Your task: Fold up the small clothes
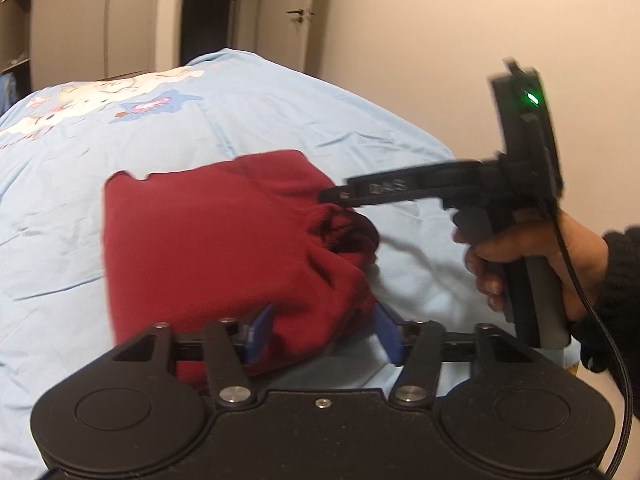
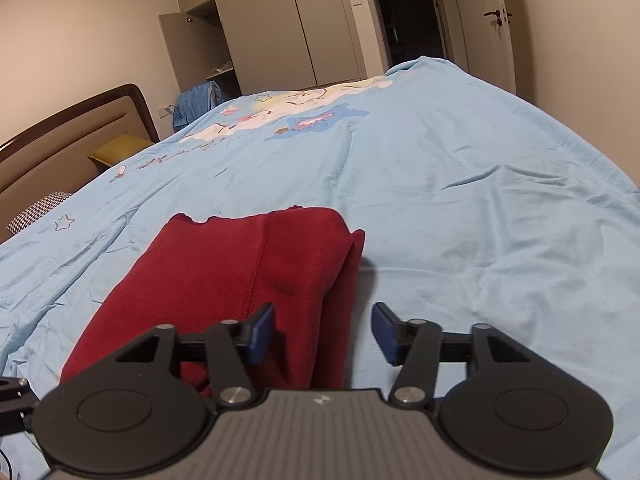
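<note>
Left wrist view: a dark red garment point(image 1: 208, 240) lies folded into a rough block on a pale blue bedcover point(image 1: 280, 120), its left and far edges fairly straight and its right side bunched into loose folds. The cloth sits near the bed's front edge, most likely so both tools can reach it without stretching. Low in the frame, the left gripper point(image 1: 322, 336) stands released, its blue pads point(image 1: 260, 332) spread apart with a lobe of red cloth lying between them but not pinched. To the right, the right gripper point(image 1: 340, 196) comes in from the side, its black fingers level and their tips just at the bunched folds; a hand point(image 1: 516, 264) in a dark sleeve wraps the grey handle, wrist upright, a cable trailing down beside it.

Right wrist view: the same garment point(image 2: 240, 280) lies at left of centre, a stitched seam running toward the camera. The right gripper point(image 2: 324, 334) points down at a shallow slant, jaws parted and holding nothing: one pad point(image 2: 262, 334) hangs over the red cloth, the other over bare bedcover point(image 2: 480, 220), so they straddle the garment's right edge. With both tools let go, the fold appears set down, though the puffed right side may want smoothing.
</note>
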A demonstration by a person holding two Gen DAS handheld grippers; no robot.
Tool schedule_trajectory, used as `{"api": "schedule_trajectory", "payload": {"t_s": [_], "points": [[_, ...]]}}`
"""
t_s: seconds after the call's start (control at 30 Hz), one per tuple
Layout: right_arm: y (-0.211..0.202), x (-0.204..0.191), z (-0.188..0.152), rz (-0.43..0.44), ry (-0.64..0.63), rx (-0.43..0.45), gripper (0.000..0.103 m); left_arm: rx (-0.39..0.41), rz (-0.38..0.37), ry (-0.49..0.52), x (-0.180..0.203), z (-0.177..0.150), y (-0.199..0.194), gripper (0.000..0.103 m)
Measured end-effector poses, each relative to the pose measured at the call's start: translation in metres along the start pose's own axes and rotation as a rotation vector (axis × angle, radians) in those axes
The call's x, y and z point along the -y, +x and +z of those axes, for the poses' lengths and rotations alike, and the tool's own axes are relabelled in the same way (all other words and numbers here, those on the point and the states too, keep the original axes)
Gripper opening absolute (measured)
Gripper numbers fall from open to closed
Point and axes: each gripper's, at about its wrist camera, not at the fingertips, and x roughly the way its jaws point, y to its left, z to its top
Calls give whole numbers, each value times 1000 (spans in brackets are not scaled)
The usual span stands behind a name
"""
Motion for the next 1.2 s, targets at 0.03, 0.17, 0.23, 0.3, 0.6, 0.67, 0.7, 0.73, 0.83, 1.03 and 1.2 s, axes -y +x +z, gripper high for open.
{"api": "schedule_trajectory", "payload": {"t_s": [0.03, 0.17, 0.23, 0.3, 0.6, 0.67, 0.7, 0.73, 0.83, 1.03, 1.2], "points": [[-3, 0, 0, -1, 3, 5, 71, 7, 9, -17, -4, 0, -4, 67], [-14, -6, -2, 3, 2, 25, 88, 26, 82, -92, -22, 1, -16, 87], [-19, -11, -4, 13, -11, 35, 96, 36, 120, -127, -32, 1, -20, 93], [-23, -18, -6, 17, -35, 43, 101, 47, 157, -155, -42, 0, -24, 98], [-29, -51, -18, 32, -117, 31, 103, 40, 268, -293, -82, -2, -25, 102], [-25, -56, -23, 21, -123, 20, 103, 21, 281, -319, -86, -5, -19, 102], [-23, -56, -25, 8, -120, 15, 103, 9, 287, -328, -88, -5, -17, 102], [-22, -56, -27, -10, -111, 12, 103, -7, 294, -336, -90, -6, -14, 102], [-19, -48, -32, -65, -72, -1, 103, -44, 295, -346, -91, -10, -6, 102], [-26, -26, -50, -123, 0, -24, 103, -72, 284, -357, -92, -19, -2, 102], [-26, -16, -64, -123, 48, -35, 103, -87, 280, -368, -94, -21, -1, 102]]}}
